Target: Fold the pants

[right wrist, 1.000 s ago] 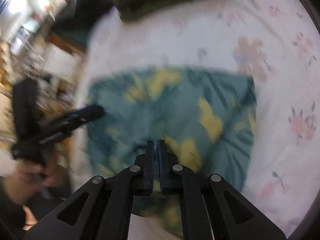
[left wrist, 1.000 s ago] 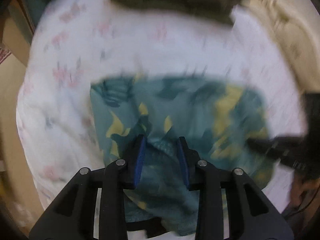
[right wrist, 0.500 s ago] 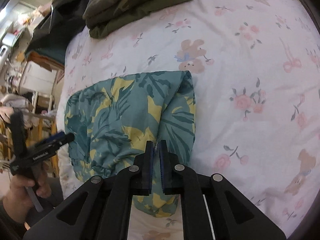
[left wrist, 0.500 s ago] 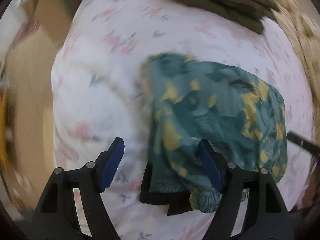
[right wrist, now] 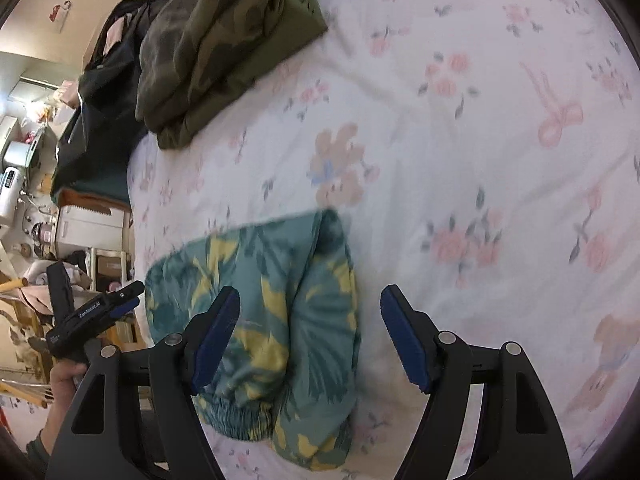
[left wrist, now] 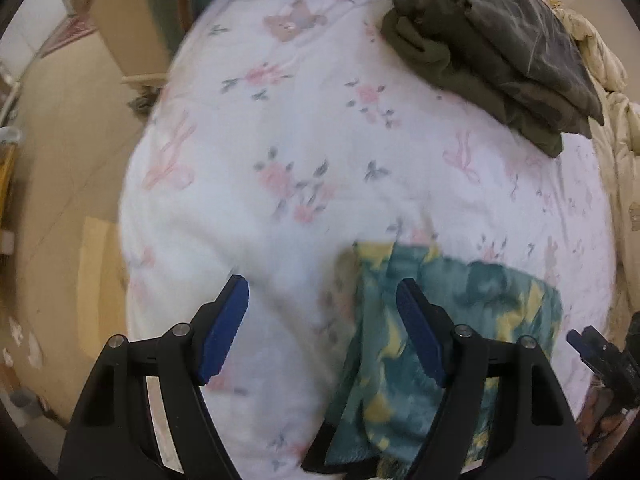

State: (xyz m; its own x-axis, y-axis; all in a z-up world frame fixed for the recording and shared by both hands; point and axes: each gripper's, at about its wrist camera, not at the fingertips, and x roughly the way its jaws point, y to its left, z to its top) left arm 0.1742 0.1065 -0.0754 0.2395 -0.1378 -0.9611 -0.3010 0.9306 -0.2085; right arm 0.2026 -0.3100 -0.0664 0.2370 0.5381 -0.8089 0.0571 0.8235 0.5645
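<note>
The teal pants with yellow leaf print (right wrist: 276, 320) lie folded into a compact bundle on the floral bedsheet (right wrist: 460, 140), elastic waistband at the near edge. In the left wrist view the pants (left wrist: 460, 320) sit at the lower right. My left gripper (left wrist: 322, 332) is open and empty, with its right finger over the pants' left edge. My right gripper (right wrist: 310, 336) is open and empty, straddling the bundle's right half. The left gripper also shows in the right wrist view (right wrist: 96, 312), off the bed's left edge.
A folded olive camouflage garment (left wrist: 492, 44) lies at the far side of the bed; it also shows in the right wrist view (right wrist: 224, 40). A cream quilt (left wrist: 612, 120) lies to the right. Cardboard boxes (left wrist: 128, 28) and the floor are left of the bed.
My right gripper has let go of the pants and opened. My left gripper, open since half a second ago, has drawn back and to the left. The pants now lie folded in a narrower bundle.
</note>
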